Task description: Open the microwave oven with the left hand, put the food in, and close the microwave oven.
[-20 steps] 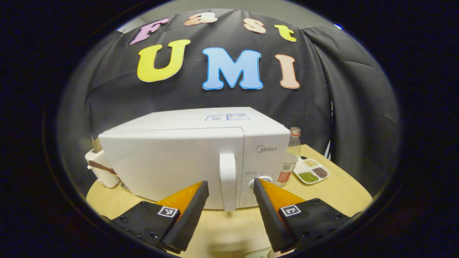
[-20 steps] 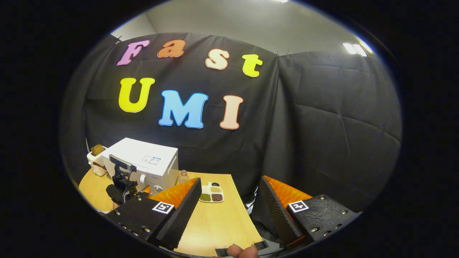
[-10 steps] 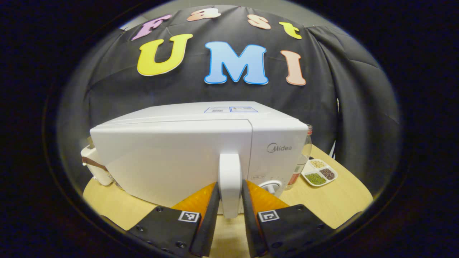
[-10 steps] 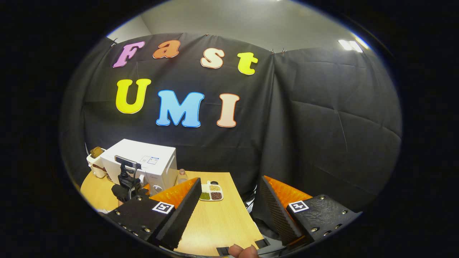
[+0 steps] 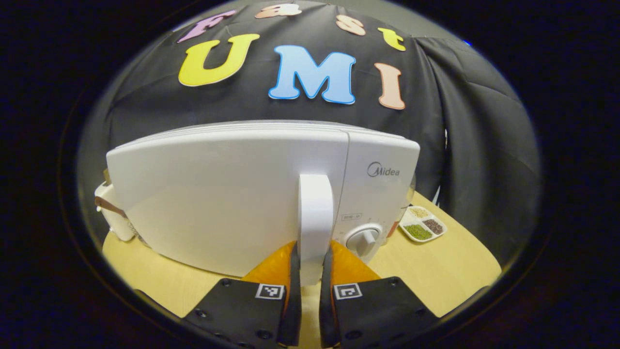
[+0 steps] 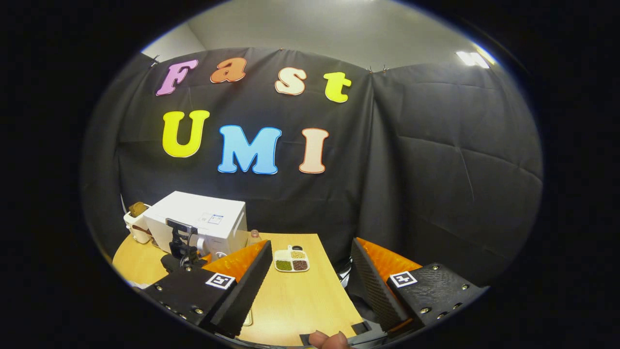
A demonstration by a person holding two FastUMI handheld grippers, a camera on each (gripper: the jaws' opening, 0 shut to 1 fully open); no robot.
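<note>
Left gripper (image 5: 308, 286): clamped on door handle (image 5: 315, 213), lower centre.
Microwave (image 5: 242, 194): mid-frame, door closed; lower left (image 6: 198, 223) in right gripper view.
Right gripper (image 6: 310, 286): wide apart, above desk (image 6: 295, 300).
Sectioned dish (image 6: 291, 260): beside microwave.

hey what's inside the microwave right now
Cannot be seen: the microwave door is closed and opaque white, hiding the inside. The left gripper is clamped on its handle.

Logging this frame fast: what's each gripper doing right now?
Left gripper: shut on the microwave door handle, door not yet open.
Right gripper: open, holding nothing, above the table.
</note>
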